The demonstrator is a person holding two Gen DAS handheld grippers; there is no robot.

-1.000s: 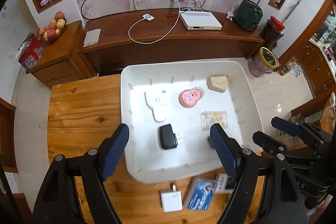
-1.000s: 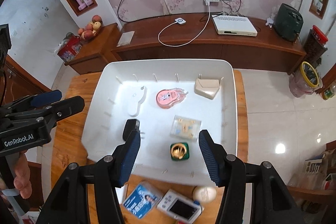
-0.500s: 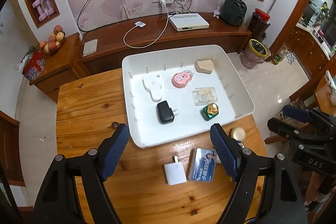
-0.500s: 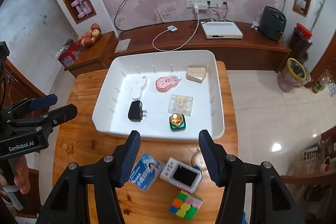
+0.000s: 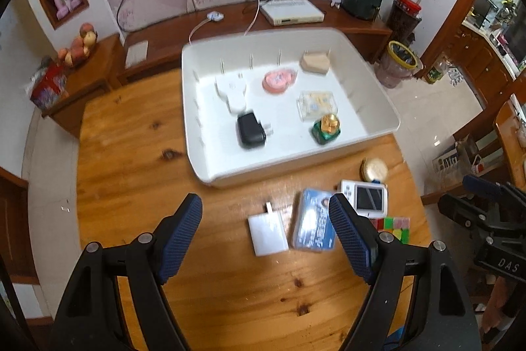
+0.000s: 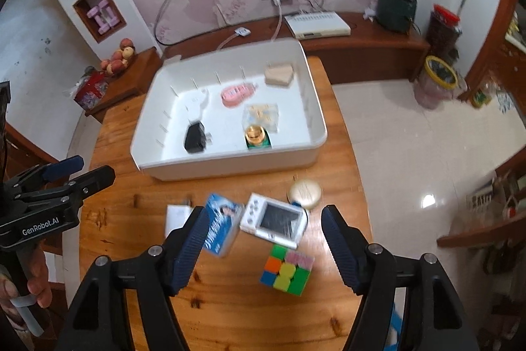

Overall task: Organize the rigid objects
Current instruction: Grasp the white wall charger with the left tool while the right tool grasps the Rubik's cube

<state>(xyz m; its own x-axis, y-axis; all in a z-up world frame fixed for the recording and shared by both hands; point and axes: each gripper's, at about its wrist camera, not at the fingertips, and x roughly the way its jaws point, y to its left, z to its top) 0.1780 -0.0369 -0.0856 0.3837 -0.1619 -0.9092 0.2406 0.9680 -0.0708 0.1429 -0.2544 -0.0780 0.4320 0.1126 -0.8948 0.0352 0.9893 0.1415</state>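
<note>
A white tray (image 5: 210, 166) (image 6: 230, 168) on the round wooden table holds a black charger (image 5: 250, 130) (image 6: 194, 137), a white piece (image 5: 233, 91), a pink item (image 5: 278, 81) (image 6: 237, 93), a beige block (image 5: 315, 63), a clear box (image 5: 317, 105) and a green-gold jar (image 5: 326, 129) (image 6: 258, 136). In front of the tray lie a white charger (image 5: 267, 234), a blue card case (image 5: 314, 229) (image 6: 219, 224), a white handheld device (image 5: 365, 198) (image 6: 273, 219), a gold compact (image 5: 374, 170) (image 6: 305, 193) and a puzzle cube (image 6: 286, 270). My left gripper (image 5: 266, 236) is open above the white charger. My right gripper (image 6: 263, 247) is open above the handheld device.
A wooden TV bench (image 5: 230, 22) with a white box (image 5: 292, 12) stands behind the table. A side cabinet (image 5: 82, 68) with fruit is at the far left. Tiled floor (image 6: 411, 137) lies to the right, past the table edge.
Both grippers have pulled back from over the tray toward the table's near side. The loose items in front of the tray have come into view between the open fingers.
</note>
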